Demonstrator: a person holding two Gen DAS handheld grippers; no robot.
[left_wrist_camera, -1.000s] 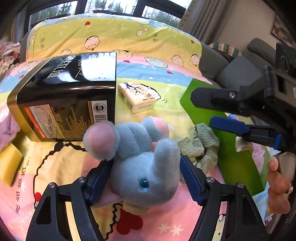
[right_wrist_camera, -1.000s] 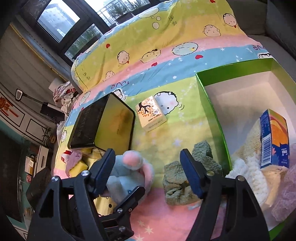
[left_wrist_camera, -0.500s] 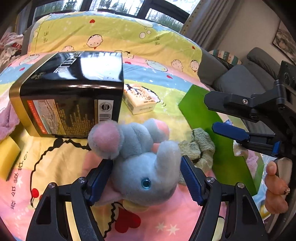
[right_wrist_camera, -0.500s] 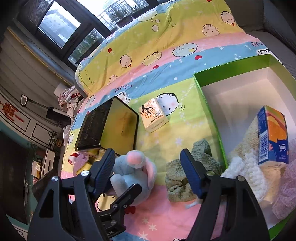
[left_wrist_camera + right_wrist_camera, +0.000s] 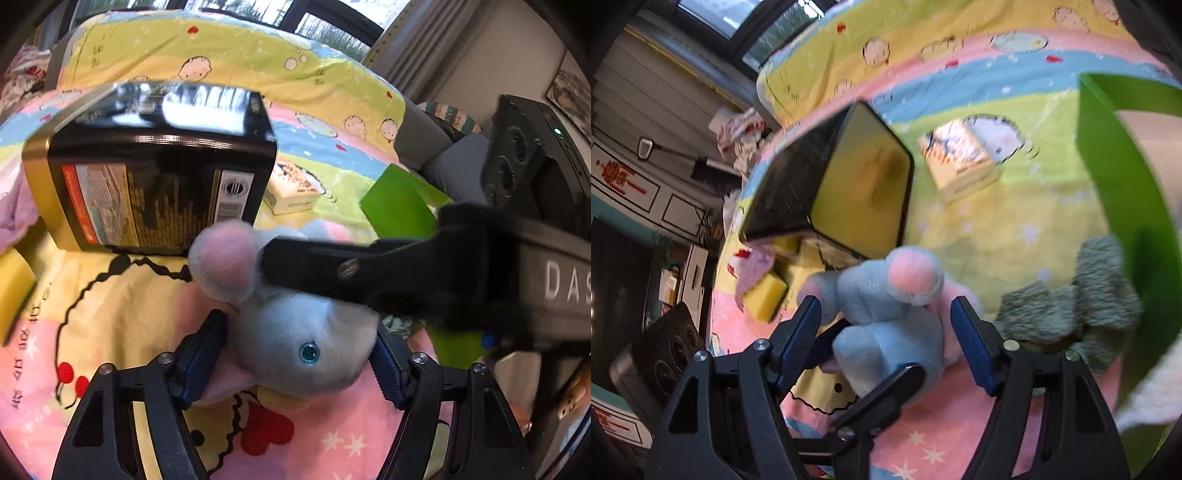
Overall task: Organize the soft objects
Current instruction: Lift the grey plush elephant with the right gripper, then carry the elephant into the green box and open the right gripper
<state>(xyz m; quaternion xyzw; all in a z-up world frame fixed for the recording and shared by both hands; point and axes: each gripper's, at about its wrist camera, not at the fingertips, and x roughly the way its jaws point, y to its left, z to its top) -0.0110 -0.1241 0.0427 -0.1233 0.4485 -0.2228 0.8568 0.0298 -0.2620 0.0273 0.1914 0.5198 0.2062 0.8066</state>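
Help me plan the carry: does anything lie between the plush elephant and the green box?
Yes. A crumpled grey-green cloth lies on the blanket between the plush elephant and the green box's near wall. Lifting the elephant over it should probably clear it.

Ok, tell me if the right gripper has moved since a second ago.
Yes. The right gripper swung left from the grey-green cloth toward the plush elephant, now between its open fingers.

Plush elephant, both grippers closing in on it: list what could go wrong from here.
1. The right hand-held gripper straddles the plush elephant already pinched by the left hand-held gripper; their fingers could collide.
2. Squeezed from both sides, the soft toy may squirm out.
3. The black tin close behind could get knocked.
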